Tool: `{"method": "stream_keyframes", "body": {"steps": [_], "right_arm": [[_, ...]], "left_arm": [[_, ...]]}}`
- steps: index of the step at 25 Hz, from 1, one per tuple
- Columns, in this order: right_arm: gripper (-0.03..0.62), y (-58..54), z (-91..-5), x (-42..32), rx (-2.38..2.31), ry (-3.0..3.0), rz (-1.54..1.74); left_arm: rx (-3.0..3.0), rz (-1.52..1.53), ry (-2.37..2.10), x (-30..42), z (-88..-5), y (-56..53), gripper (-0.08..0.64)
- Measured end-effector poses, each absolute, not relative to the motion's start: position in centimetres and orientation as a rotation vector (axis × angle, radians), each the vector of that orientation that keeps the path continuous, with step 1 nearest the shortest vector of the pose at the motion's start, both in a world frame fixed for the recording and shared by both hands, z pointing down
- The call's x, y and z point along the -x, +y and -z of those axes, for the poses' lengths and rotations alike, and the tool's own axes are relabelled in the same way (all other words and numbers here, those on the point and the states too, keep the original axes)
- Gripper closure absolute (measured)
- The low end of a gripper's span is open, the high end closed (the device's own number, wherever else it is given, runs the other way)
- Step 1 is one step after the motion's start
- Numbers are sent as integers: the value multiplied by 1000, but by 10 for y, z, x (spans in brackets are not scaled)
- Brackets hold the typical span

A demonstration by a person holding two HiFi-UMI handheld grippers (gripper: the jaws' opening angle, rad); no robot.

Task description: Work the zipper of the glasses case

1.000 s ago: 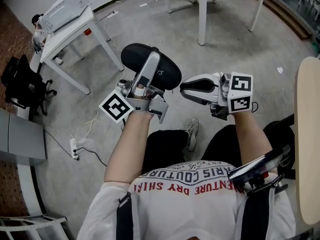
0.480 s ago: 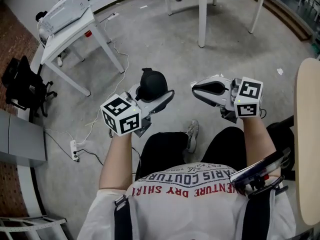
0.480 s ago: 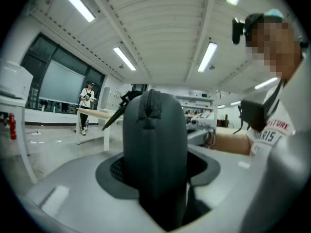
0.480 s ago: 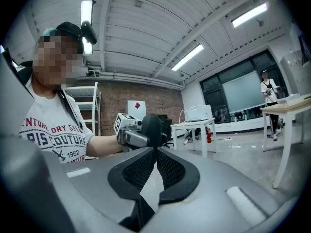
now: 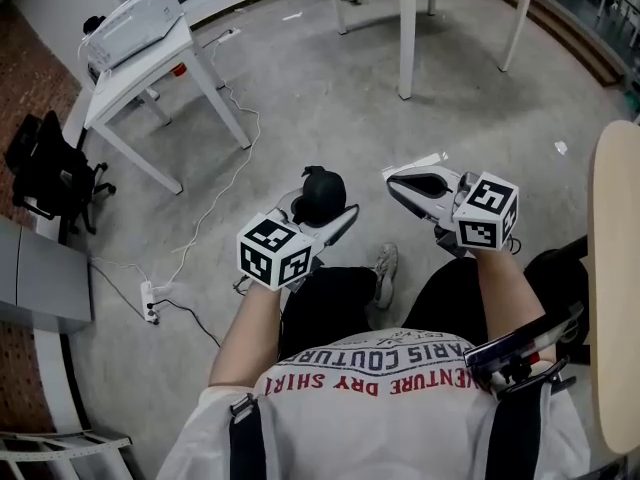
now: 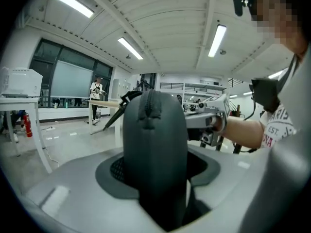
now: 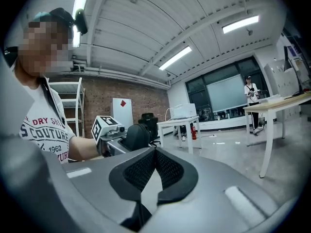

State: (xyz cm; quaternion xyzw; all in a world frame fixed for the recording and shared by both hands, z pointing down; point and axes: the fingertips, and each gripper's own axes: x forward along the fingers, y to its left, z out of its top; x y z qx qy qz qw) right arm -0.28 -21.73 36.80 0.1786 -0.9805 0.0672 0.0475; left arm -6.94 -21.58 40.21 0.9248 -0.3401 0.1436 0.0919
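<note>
A black glasses case (image 5: 322, 194) stands between the jaws of my left gripper (image 5: 326, 210), which is shut on it in front of the person's knees. In the left gripper view the case (image 6: 154, 149) is end-on and fills the middle, its zipper seam (image 6: 147, 106) running up over the top. My right gripper (image 5: 393, 177) is a short way to the right of the case, apart from it. Its jaws have just been closing and now stand shut, pads (image 7: 146, 166) meeting with nothing between them. From the right gripper view the case (image 7: 137, 136) shows to the left, beyond the jaws.
A white table with a printer (image 5: 135, 58) stands at the far left, next to a black office chair (image 5: 45, 168). Another table (image 5: 407, 28) is at the back. A cable and power strip (image 5: 150, 298) lie on the concrete floor. A round tabletop edge (image 5: 615, 268) is at the right.
My left gripper has sunk toward the person's knees and rolled, so the case now shows end-on and smaller. The right gripper's jaws have closed and it has drifted slightly right.
</note>
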Motion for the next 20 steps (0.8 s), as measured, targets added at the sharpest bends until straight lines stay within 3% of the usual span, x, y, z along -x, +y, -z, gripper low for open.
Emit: {"method": "stream_keyframes", "body": {"steps": [20], "right_arm": [[591,-217,-379,6,-514,-2956,-214]], "left_arm": [[-2784,-309,-1006,68,-382,-218,308]]}}
